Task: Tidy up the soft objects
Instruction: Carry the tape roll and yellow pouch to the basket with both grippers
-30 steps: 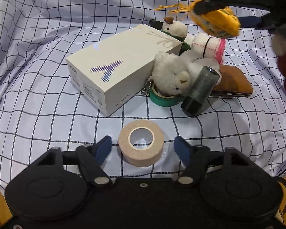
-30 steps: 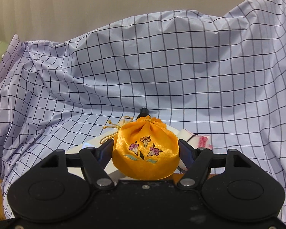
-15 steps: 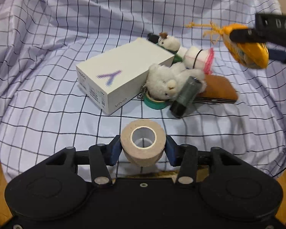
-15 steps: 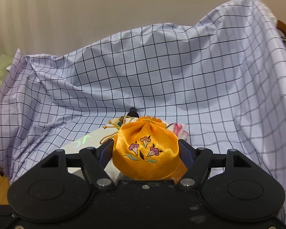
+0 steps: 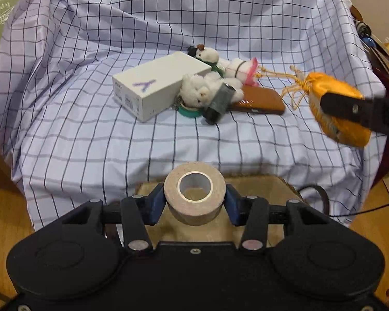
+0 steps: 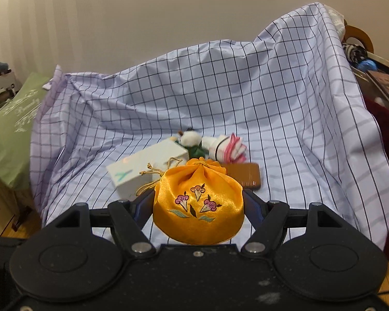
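My left gripper (image 5: 194, 203) is shut on a beige tape roll (image 5: 194, 193), held in the air in front of the checked cloth (image 5: 90, 129). My right gripper (image 6: 198, 204) is shut on an orange embroidered pouch (image 6: 198, 202); the left wrist view shows that pouch (image 5: 334, 108) hanging at the cloth's right edge. On the cloth lie a white teddy (image 5: 199, 89), a small white plush with a green scarf (image 5: 207, 54) and a rolled white-and-pink cloth (image 5: 242, 68).
A white box (image 5: 155, 85), a green tape ring (image 5: 190, 111), a dark cylinder (image 5: 219, 101) and a brown leather case (image 5: 259, 99) cluster mid-cloth. A tan stool top (image 5: 259, 189) sits under my left gripper. A green cushion (image 6: 10, 134) is at left, shelves at right.
The left gripper closed on the tape roll and lifted it back off the cloth. The right gripper carried the pouch away to the right; both views pulled back from the pile.
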The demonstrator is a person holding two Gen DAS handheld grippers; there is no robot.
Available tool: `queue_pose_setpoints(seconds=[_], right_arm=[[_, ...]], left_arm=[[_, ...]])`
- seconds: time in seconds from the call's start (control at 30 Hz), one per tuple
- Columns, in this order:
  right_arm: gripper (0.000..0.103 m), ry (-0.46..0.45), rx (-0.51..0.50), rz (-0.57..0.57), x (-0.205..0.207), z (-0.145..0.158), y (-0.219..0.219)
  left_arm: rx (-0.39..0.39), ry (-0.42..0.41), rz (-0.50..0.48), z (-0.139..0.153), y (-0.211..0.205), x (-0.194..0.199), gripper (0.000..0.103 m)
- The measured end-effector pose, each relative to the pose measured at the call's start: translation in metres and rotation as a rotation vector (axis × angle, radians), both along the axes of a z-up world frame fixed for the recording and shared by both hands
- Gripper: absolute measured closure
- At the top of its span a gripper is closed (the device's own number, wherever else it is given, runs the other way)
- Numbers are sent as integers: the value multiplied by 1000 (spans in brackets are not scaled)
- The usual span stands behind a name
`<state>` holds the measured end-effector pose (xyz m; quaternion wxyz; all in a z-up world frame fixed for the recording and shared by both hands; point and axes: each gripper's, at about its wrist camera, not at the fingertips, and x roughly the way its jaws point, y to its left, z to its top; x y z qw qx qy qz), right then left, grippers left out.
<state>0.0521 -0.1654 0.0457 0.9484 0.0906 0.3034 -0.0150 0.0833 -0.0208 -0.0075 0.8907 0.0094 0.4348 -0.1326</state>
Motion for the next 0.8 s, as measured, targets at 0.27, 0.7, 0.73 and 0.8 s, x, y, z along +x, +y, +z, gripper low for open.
queue_pose_setpoints(seconds=[0.27,0.7,0.73,0.8], right_arm=[[31,38,34,12,-50,-8,3],[31,130,64,-12,-90,-23,6],[31,140,59,-9,-89,-24,8],[31,156,59,-4,-86,-27,11]], left_arm=[[-21,-13,1,3,-4,-36,56],[-35,-32,56,2,2,-68,56],[-36,-31,60,2,3,-69,56],[-38,-26,69,0,5,-68,56]])
